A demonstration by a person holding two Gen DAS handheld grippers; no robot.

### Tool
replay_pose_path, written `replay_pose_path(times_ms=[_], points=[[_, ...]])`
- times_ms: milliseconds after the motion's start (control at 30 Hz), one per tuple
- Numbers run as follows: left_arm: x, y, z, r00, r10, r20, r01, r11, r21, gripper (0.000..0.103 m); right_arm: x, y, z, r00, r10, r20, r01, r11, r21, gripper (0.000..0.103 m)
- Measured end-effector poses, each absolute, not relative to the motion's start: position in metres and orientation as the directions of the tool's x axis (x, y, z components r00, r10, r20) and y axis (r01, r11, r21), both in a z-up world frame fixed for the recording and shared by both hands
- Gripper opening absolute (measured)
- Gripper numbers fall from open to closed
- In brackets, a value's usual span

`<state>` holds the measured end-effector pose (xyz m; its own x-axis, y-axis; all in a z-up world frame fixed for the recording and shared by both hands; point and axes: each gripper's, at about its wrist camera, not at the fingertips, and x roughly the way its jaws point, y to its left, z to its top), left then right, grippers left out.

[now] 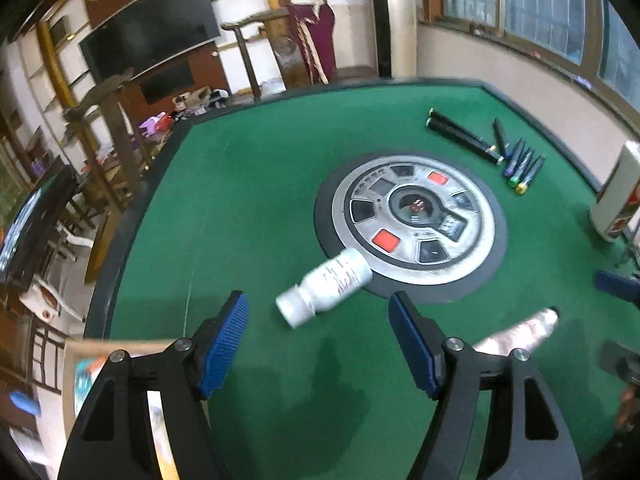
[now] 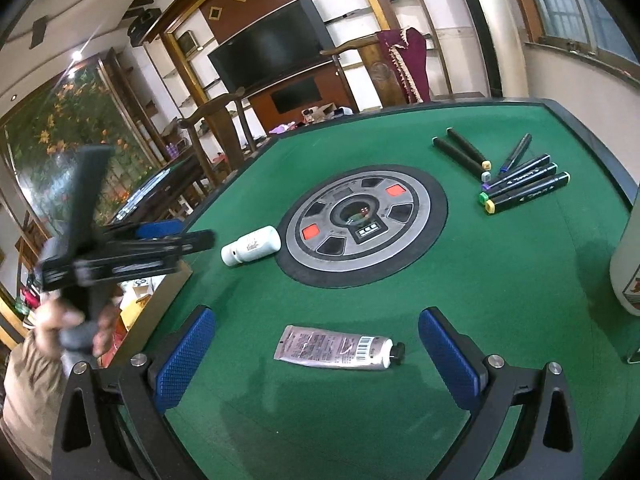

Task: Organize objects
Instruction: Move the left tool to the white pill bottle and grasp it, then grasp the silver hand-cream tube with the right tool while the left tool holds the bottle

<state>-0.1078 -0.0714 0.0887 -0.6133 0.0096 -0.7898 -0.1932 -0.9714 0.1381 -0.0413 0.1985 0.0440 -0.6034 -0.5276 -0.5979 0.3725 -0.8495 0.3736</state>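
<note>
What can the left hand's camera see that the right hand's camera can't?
Only the left wrist view shows the open left gripper from behind, with its blue pads apart.

Only the right wrist view shows the open right gripper from behind, and the silver squeeze tube's black cap and barcode clearly.

Both show the white plastic bottle lying on its side, the round grey centre panel and the dark marker pens.

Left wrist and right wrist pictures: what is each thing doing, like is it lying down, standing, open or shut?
White bottle: lying on its side, cap on, touching the round panel's dark rim.
Tube: lying flat, black cap on.
Markers: lying flat, capped, in a group.
Tall white container: standing upright.
Left gripper: open, holding nothing.
Right gripper: open, tube between its fingers, untouched.
</note>
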Motion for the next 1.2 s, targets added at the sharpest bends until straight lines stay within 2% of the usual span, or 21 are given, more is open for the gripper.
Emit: replay_pose_path(times_ms=[167,400,467,533,567,733,1033,1200], points=[[-0.143,-0.057,0.051,-0.556,-0.013,-0.831,-0.25,-0.951,0.181,0.072,-0.047,0.199,0.038,-0.589,-0.519,-0.62,0.357,-0.855,0.376,0.103],[-0.161,-0.049,0.026,-0.513,-0.018,-0.858,-0.284,-0.94,0.189,0.07,-0.05,0.197,0.031,-0.566,-0.506,-0.651,0.35,-0.862,0.366,0.103],[-0.16,-0.047,0.023,-0.511,-0.035,-0.859,-0.282,-0.937,0.205,0.058,-0.052,0.196,0.029,-0.558,-0.495,-0.667,0.353,-0.868,0.349,0.103],[-0.157,-0.047,0.023,-0.498,-0.014,-0.867,-0.288,-0.941,0.18,0.037,-0.056,0.195,0.028,-0.531,-0.505,-0.681,0.398,-0.858,0.325,0.103],[-0.155,-0.047,0.021,-0.479,-0.01,-0.878,-0.287,-0.943,0.167,0.034,-0.061,0.192,0.026,-0.5,-0.524,-0.689,0.442,-0.839,0.317,0.103],[-0.138,-0.042,0.022,-0.466,-0.02,-0.885,-0.284,-0.943,0.171,0.033,-0.073,0.19,0.018,-0.489,-0.464,-0.739,0.561,-0.815,0.141,0.103],[-0.07,-0.044,0.026,-0.367,0.075,-0.927,-0.269,-0.963,0.028,0.033,-0.053,0.155,0.001,-0.461,-0.426,-0.778,0.712,-0.701,-0.038,0.1],[-0.018,-0.04,0.026,-0.352,0.13,-0.927,-0.297,-0.955,-0.021,0.033,-0.054,0.144,-0.015,-0.419,-0.413,-0.809,0.734,-0.678,-0.034,0.091]])
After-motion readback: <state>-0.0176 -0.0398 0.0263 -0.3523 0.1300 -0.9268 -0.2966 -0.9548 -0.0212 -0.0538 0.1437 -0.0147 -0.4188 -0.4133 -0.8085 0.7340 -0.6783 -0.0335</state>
